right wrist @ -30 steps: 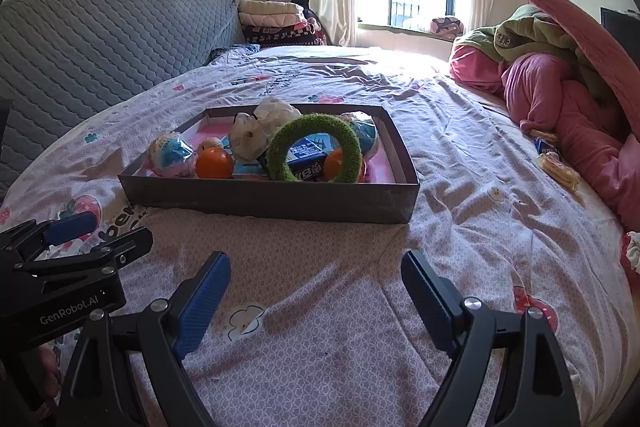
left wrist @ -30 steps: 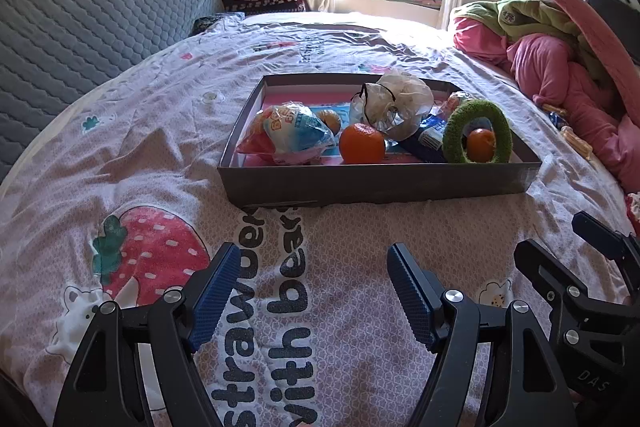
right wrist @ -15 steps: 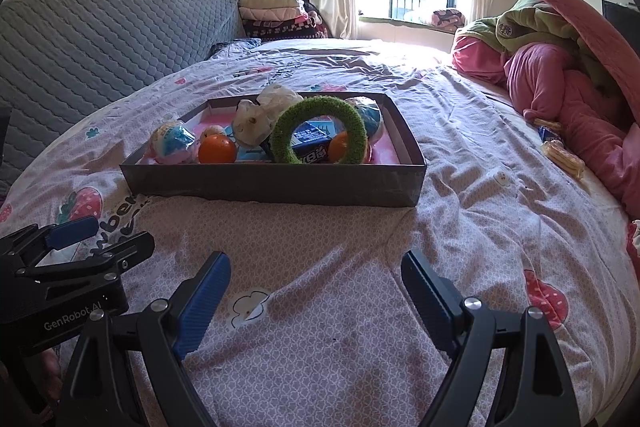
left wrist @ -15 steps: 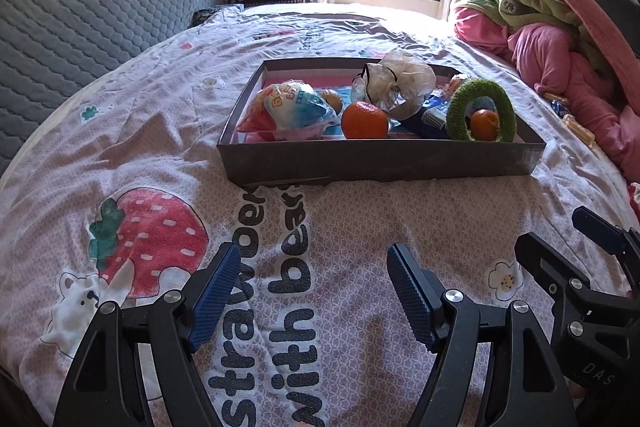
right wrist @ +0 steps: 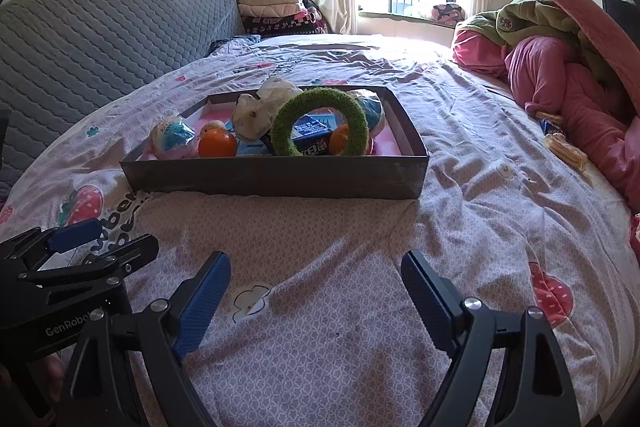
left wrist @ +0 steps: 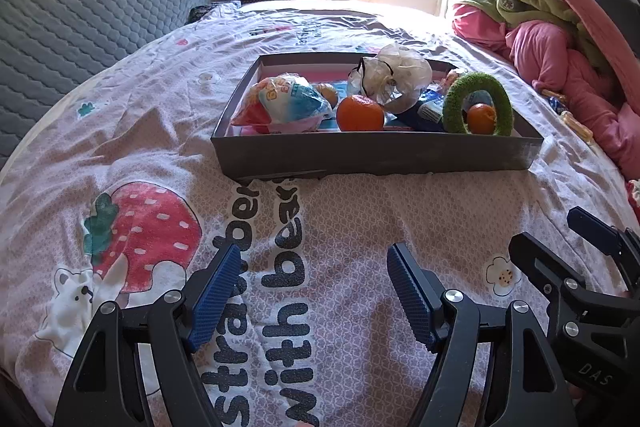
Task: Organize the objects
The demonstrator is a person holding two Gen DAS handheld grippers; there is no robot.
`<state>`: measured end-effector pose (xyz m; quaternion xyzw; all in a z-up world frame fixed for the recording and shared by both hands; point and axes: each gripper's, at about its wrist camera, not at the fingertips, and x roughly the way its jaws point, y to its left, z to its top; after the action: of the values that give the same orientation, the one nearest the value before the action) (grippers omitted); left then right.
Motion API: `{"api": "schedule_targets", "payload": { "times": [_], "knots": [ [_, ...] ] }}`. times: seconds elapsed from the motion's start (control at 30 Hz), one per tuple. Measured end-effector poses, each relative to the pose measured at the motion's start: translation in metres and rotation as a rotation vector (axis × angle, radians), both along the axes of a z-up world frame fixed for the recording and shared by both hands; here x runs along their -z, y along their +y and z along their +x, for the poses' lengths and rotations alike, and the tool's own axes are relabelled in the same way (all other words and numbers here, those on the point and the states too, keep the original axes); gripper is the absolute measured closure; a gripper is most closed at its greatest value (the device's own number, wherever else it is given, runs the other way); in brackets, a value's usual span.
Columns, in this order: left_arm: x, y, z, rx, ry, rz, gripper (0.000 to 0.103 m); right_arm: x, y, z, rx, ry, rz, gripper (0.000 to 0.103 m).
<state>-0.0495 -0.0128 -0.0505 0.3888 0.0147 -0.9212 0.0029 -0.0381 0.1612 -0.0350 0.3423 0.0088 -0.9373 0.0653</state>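
Left wrist: left gripper gapes (empty) — tray apart.

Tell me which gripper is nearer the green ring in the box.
Right, though narrowly. The right gripper sits almost straight in front of the green ring; the left gripper is offset toward the box's left end. Both are open, short of the box.

Grey tray on the bed: upright green ring, oranges, wrapped snacks.
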Motion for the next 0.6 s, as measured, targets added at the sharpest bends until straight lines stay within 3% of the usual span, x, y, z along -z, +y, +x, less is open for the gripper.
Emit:
{"api": "schedule_targets", "payload": {
  "times": [0.6],
  "knots": [
    [0.0035, -0.0039, -0.002, -0.008, -0.009, 0.008, 0.026, 0.0036, -0.0014, -0.0003, -0.004, -0.012, 0.004, 0.016]
  ]
}}
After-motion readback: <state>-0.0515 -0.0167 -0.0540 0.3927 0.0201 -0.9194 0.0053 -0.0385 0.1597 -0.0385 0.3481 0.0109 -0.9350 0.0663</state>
